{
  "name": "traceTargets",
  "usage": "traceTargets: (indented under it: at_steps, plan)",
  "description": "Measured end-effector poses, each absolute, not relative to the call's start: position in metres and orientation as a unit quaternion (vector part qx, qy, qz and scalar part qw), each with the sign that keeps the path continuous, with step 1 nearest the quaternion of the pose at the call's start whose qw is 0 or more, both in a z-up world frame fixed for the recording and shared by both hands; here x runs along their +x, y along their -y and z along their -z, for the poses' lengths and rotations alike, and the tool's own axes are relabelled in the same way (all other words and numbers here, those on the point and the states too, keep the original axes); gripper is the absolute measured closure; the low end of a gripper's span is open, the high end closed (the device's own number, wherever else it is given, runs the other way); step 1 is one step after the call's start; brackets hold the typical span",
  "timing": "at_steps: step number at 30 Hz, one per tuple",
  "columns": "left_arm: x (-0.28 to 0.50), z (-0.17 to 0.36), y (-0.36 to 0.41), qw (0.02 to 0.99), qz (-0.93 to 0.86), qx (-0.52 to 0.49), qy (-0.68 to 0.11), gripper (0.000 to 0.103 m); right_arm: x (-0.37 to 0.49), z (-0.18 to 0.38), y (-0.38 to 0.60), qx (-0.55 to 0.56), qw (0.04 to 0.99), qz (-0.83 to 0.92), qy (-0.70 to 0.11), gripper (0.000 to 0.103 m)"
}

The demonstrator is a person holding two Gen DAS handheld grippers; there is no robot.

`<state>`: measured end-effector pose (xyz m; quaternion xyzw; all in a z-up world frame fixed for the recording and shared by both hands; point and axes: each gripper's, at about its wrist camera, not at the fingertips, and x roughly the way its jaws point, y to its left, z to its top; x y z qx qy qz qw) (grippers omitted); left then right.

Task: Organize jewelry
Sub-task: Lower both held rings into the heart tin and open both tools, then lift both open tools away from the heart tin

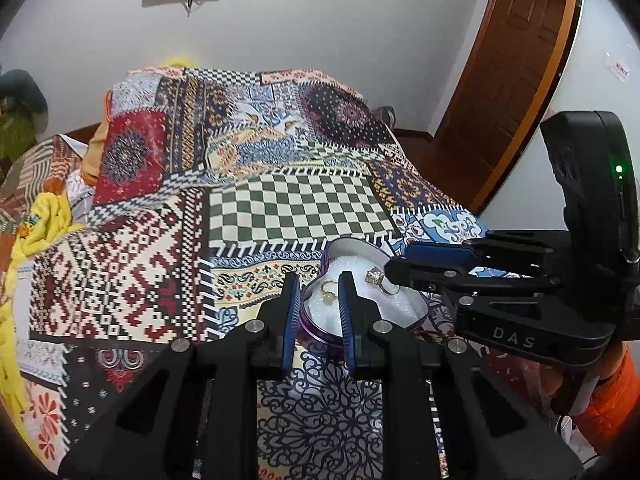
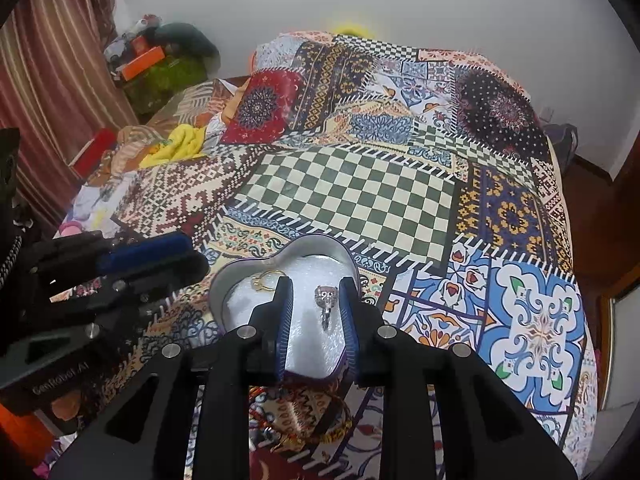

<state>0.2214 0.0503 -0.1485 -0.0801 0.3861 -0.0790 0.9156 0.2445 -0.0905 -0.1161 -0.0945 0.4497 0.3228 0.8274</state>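
Observation:
A heart-shaped tin (image 2: pixel 316 240) lined with white foam sits on the patchwork bedspread. A silver ring with a pale pink stone (image 2: pixel 326 300) lies on the foam between the fingers of my right gripper (image 2: pixel 315 286); the pads stand apart from it, so this gripper is open. A thin gold ring (image 2: pixel 264 278) lies in the tin's left lobe. In the left wrist view my left gripper (image 1: pixel 318 284) hovers over the tin's near wall (image 1: pixel 320 332), open and holding nothing, with the gold ring (image 1: pixel 328 294) seen through the gap. The right gripper (image 1: pixel 398 260) reaches in beside the silver ring (image 1: pixel 378 278).
Woven bracelets (image 2: pixel 304 412) lie on the bedspread (image 2: pixel 360 192) just in front of the tin. Yellow cloth (image 2: pixel 180 142) and a red box (image 2: pixel 94 148) sit at the far left. A wooden door (image 1: pixel 512 80) stands to the right. An orange sleeve (image 1: pixel 612 400) shows behind the right gripper.

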Motion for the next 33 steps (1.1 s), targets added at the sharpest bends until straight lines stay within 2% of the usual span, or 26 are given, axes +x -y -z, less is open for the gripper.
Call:
traceTargets:
  at_steps: [12,14,17,19,33]
  plan:
    - [0.191,0.126,-0.041,0.922,0.075,-0.06,-0.375,0.085,0.216,0.091,0.106,-0.1,0.846,-0.306,-0.424,0.078]
    - [0.187,0.125,-0.039,0.923,0.075,-0.057,-0.374,0.082,0.21,0.087,0.112,-0.099,0.851,-0.301,-0.418,0.074]
    - [0.18,0.124,-0.034,0.923,0.074,-0.053,-0.373,0.075,0.203,0.082,0.125,-0.09,0.859,-0.294,-0.409,0.063]
    - [0.178,0.125,-0.031,0.923,0.073,-0.05,-0.375,0.074,0.2,0.079,0.132,-0.085,0.865,-0.287,-0.403,0.059]
    - [0.188,0.172,-0.02,0.895,0.068,-0.05,-0.438,0.074,0.204,0.11,0.181,-0.069,0.867,-0.241,-0.432,0.058]
